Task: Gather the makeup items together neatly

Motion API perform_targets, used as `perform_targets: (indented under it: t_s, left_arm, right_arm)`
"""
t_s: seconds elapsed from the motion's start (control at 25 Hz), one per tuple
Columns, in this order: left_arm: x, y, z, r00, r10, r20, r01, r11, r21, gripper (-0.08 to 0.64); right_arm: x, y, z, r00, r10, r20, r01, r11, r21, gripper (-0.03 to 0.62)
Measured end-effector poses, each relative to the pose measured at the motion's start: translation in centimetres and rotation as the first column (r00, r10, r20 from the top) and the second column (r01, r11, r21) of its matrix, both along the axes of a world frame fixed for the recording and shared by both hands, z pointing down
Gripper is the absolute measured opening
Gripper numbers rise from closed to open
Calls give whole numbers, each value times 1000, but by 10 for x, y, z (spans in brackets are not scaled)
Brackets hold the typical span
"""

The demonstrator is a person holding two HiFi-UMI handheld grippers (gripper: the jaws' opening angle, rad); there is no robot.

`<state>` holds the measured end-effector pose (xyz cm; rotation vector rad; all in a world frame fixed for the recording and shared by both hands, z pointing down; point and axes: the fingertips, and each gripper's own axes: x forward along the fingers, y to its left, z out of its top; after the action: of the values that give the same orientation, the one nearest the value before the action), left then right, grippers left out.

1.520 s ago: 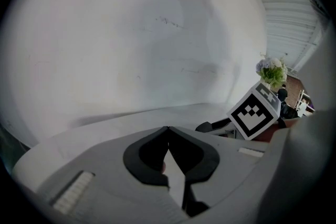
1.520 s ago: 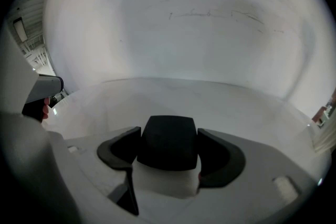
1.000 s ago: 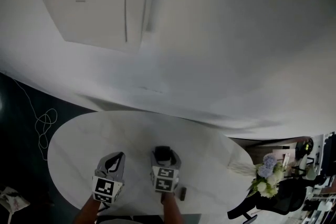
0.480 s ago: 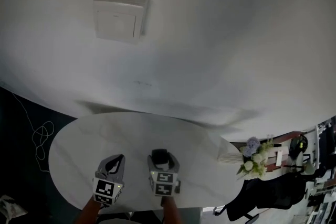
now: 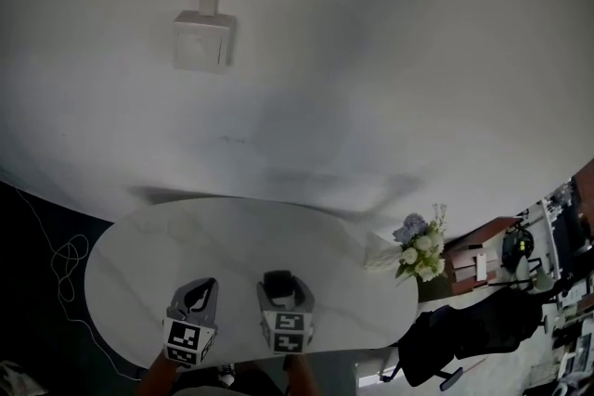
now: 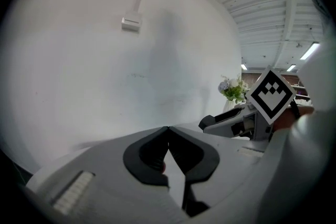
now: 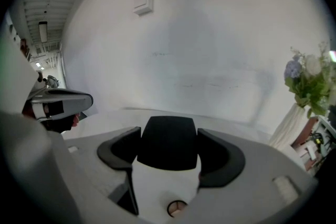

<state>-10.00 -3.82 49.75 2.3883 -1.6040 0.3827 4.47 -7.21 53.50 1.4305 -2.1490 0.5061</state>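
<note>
My right gripper hovers over the near edge of the white oval table, shut on a white makeup container with a black cap. The cap fills the gap between its jaws, and it shows as a dark block in the head view. My left gripper is just to its left, shut with its jaw tips touching and nothing clearly held. No other makeup item shows on the visible part of the table; the head view mostly takes in the wall.
A vase of white and lilac flowers stands at the table's far right edge. A white junction box with a conduit is on the wall. A white cable lies on the dark floor at left. Furniture clutter sits at right.
The head view has tilted further up the wall, so both grippers sit lower in the frame. The small dark item beside the right gripper has dropped out of view. Both grips are unchanged.
</note>
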Motion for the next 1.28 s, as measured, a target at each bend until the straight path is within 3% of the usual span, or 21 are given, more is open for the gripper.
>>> perform_targets:
  t_s: [0.48, 0.92, 1.28]
  left_arm:
    - [45, 44, -19, 994, 104, -16, -104, 994, 43, 9]
    - [102, 58, -15, 979, 203, -27, -203, 979, 32, 9]
    - [141, 58, 19, 984, 176, -8, -176, 984, -31, 9]
  right_arm:
    - [57, 59, -27, 995, 99, -24, -98, 994, 43, 337]
    - [130, 93, -23, 973, 226, -46, -225, 974, 29, 337]
    - [186, 90, 19, 974, 221, -56, -224, 974, -37, 337]
